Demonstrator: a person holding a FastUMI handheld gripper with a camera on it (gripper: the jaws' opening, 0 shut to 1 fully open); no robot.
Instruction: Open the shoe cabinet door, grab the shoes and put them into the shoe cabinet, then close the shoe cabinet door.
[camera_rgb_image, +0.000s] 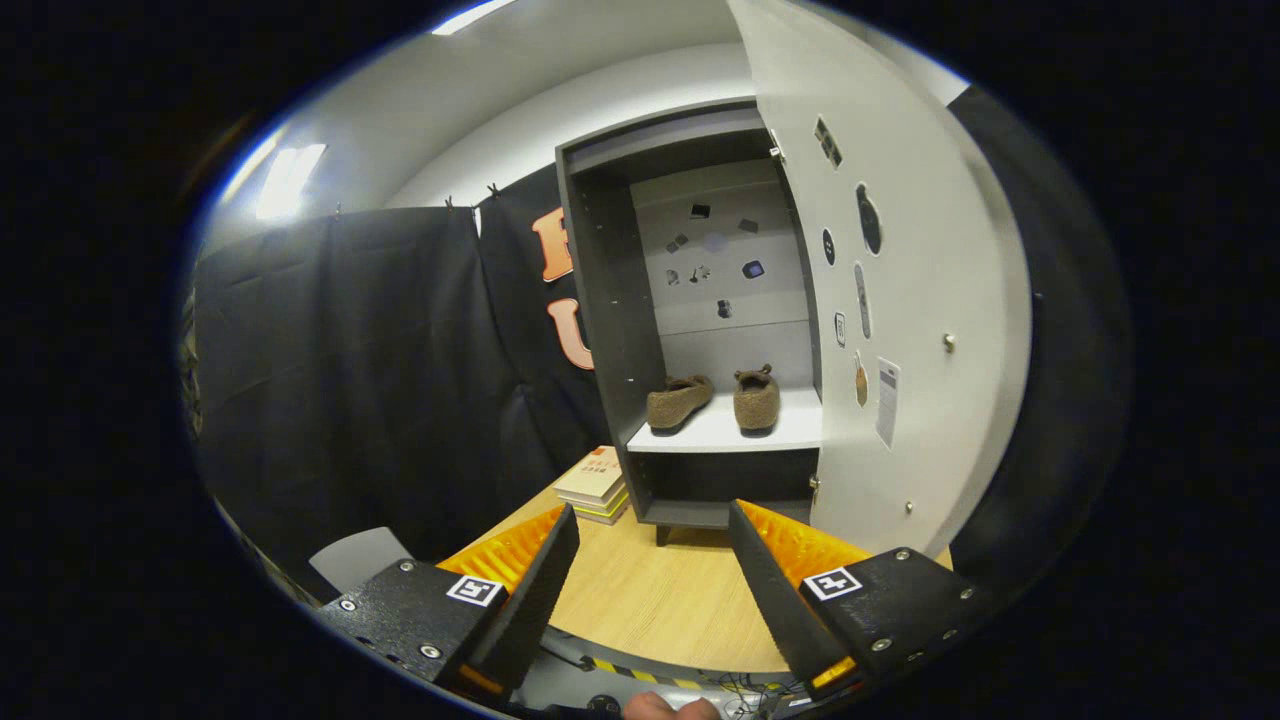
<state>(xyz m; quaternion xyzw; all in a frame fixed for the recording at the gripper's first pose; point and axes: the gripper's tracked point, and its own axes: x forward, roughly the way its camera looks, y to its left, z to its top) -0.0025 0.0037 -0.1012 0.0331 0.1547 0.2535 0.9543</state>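
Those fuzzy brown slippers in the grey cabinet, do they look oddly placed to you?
A little. The left fuzzy brown slipper lies angled on the white shelf, while the right fuzzy brown slipper points straight back. They sit apart, not as a neat pair. The white cabinet door stands open. The hand-held gripper is open, holding nothing.

Shoe cabinet (700, 330) at frame centre on the bench (650, 600), its door (900, 300) swung open to the right, two shoes (678, 401) side by side on its shelf (725, 430), stacked books (597, 485) left of its base, tongs (650, 580) spread apart at the bottom, holding nothing.
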